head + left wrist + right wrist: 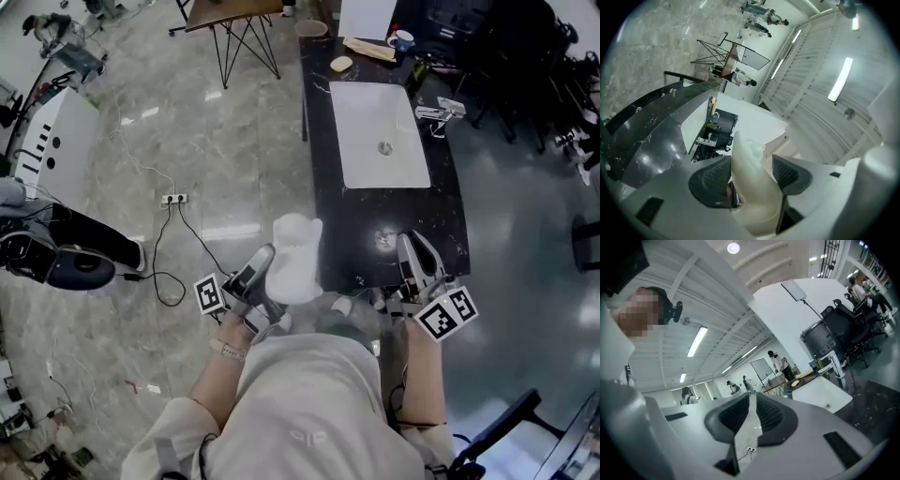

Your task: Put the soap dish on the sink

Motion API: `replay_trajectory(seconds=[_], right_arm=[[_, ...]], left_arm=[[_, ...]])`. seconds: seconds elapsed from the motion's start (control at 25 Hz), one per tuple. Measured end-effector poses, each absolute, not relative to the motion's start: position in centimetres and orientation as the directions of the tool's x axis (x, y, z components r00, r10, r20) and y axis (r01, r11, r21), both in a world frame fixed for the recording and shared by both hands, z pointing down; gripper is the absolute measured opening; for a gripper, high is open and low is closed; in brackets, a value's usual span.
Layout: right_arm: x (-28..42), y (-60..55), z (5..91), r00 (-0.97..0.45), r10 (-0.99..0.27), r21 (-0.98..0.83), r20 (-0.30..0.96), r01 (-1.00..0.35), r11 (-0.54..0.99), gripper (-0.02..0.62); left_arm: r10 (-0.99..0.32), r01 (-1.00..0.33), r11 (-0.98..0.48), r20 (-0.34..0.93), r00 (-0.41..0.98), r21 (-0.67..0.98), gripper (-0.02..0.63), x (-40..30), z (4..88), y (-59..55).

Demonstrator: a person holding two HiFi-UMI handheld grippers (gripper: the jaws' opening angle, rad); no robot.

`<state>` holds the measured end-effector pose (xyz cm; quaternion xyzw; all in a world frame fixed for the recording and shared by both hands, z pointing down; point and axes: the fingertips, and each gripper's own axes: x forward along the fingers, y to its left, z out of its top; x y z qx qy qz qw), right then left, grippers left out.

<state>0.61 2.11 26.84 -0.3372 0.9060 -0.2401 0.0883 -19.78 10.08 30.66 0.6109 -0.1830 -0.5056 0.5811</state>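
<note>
Left gripper is clamped on the soap dish, pads pressing its white wall from both sides, and the dish stands up out of the jaws with its long axis tipped forward and up. Right gripper is pinched closed with nothing in it, hanging over the near end of the counter.

Now where's the dish? It's off the counter's near left corner, mostly over the floor, nowhere near set down.

The sink lies ahead and to the right of it, well apart, its long side running away down the counter, with the faucet on the far right rim. The left hand has the load, so I'd say the carry goes forward and across to the right. The sink's near or left rim looks the closer landing, and the dish will want levelling first.
</note>
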Motion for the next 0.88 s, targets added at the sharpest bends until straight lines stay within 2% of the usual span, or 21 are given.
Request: replay_trajectory(seconds=[0.4,0.48,0.64,0.88], right_arm=[[-2.3,-1.8,27.8,-0.938,-0.344,-0.494,-0.024,-0.288,0.820,0.037],[-3.3,-1.8,27.7,-0.958,-0.287,-0.482,-0.027,-0.239,0.843,0.069],[-5.8,-1.0,27.1,-0.985,-0.173,-0.433,-0.018,-0.148,0.889,0.173],[-10.9,1.4,27.3,-0.999,-0.003,-0.315,0.054,-0.019,0.949,0.235]], left_arm=[[-0.889,0.265,-0.254,-0.332,0.315,0.930,0.279,-15.6,30.3,8.9],[-0.896,0.252,-0.253,-0.325,0.303,0.934,0.279,-15.5,30.2,8.9],[-0.905,0.241,-0.233,-0.301,0.301,0.942,0.279,-15.7,30.5,9.0],[-0.896,0.228,-0.188,-0.262,0.359,0.955,0.279,-15.5,31.7,8.3]])
